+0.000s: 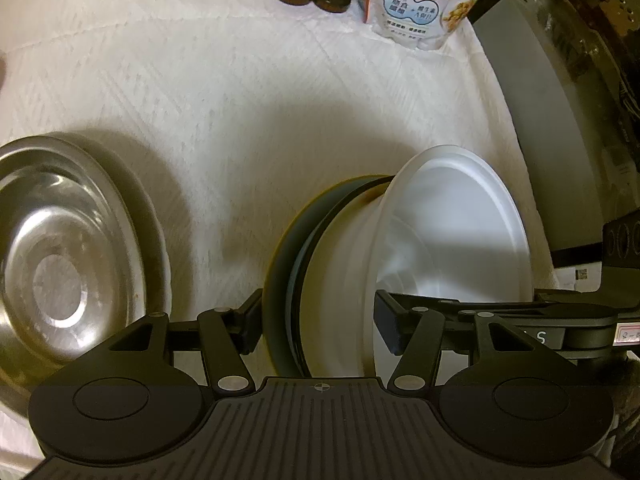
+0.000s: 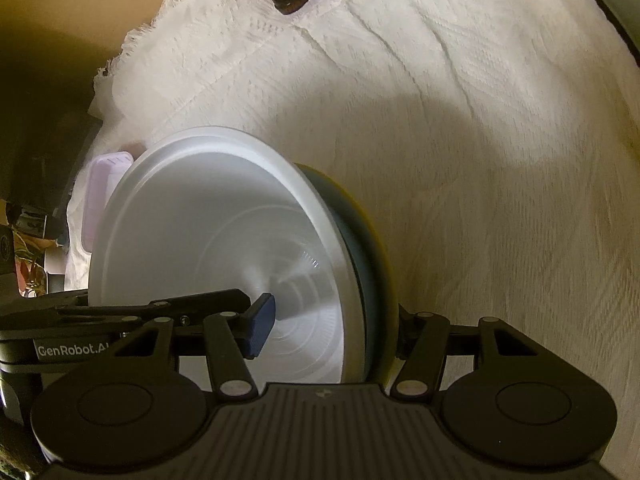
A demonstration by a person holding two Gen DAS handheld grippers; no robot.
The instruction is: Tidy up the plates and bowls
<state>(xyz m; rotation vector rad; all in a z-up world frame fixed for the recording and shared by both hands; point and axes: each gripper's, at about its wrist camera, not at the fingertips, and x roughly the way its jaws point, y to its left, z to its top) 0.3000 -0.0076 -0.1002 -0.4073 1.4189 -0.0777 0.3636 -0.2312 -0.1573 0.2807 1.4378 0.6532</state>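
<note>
My left tool (image 1: 316, 320) and right tool (image 2: 328, 328) both pinch the white bowl (image 1: 452, 236) nested on the dark plate (image 1: 288, 264), right of the steel bowl (image 1: 60, 264). Uneven squeeze could slip the stack onto the table (image 1: 240, 120).

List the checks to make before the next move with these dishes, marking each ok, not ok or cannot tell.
1. Left tongs clamp bowl and plate together: ok.
2. Right tongs clamp the same two: ok.
3. Bowl sits against the plate: ok.
4. Bowl and plate level: not ok, they stand on edge.
5. Steel bowl out of the way: ok, apart to the left.
6. Plate lifted off the cloth: cannot tell.
</note>
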